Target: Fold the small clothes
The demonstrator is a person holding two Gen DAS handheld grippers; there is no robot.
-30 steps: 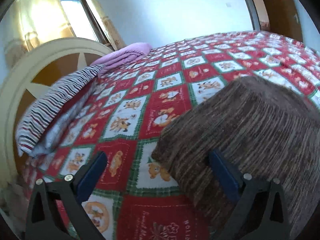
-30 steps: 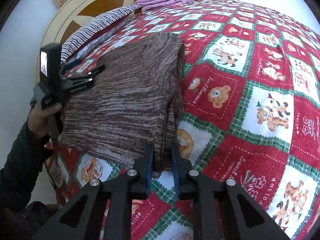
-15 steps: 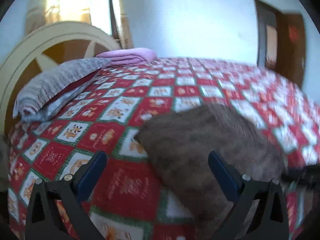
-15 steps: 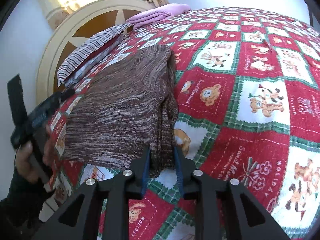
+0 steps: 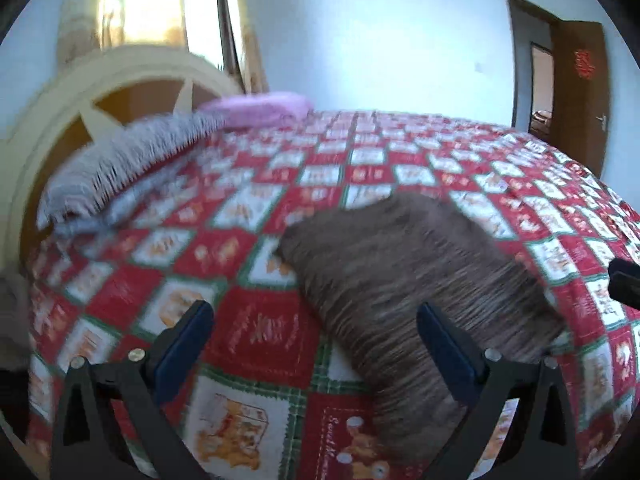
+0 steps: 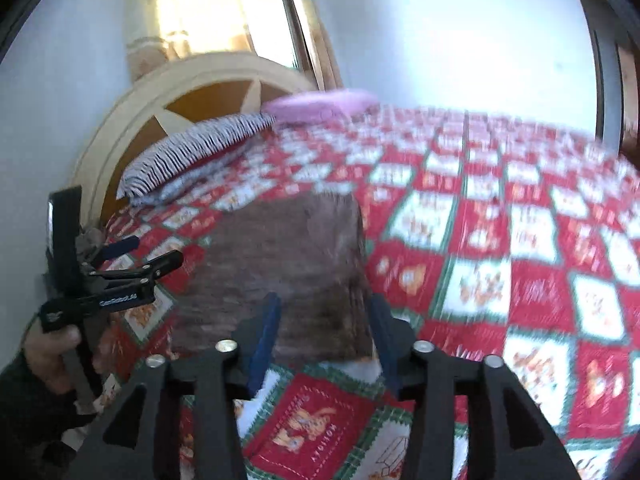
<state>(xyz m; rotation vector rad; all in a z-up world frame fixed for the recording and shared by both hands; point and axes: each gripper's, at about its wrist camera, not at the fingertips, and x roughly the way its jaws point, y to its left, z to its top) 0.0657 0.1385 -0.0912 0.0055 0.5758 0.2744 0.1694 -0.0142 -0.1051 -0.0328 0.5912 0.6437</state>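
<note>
1. Brown-and-cream marled knit garment point(image 5: 404, 280), folded into a rough rectangle, lies flat on the bed, on a red, white and green patchwork quilt point(image 5: 256, 332) printed with bear pictures.
2. Left tongs point(image 5: 316, 344) are spread wide, blue pads far apart; nothing is pinched. In the left wrist view the right pad shows over the garment's near part, the left pad over bare quilt, and whether either touches the cloth I cannot tell.
3. Right tongs point(image 6: 324, 332) have their jaws opening. In the right wrist view the garment's point(image 6: 280, 276) near right corner shows in the gap between the 2 blue pads, with space on both sides, so the pads do not press on it.
4. From the right wrist view the left tongs point(image 6: 132, 256) show at the left edge, just beside the garment's left side, carried by a hand point(image 6: 52, 348) in a dark sleeve.
5. At the head of the bed a cream arched headboard with brown wooden panels point(image 6: 192, 92) stands against the wall. A black-and-white striped pillow point(image 6: 192, 152) leans at its foot, and a folded pink cloth point(image 6: 320, 108) lies beyond it.
6. A window with a pale yellow curtain point(image 5: 132, 4) glows above the headboard. A brown wooden door point(image 5: 580, 92) stands open at the far right.
7. Both views are blurred, so the quilt's finer print is unreadable.
</note>
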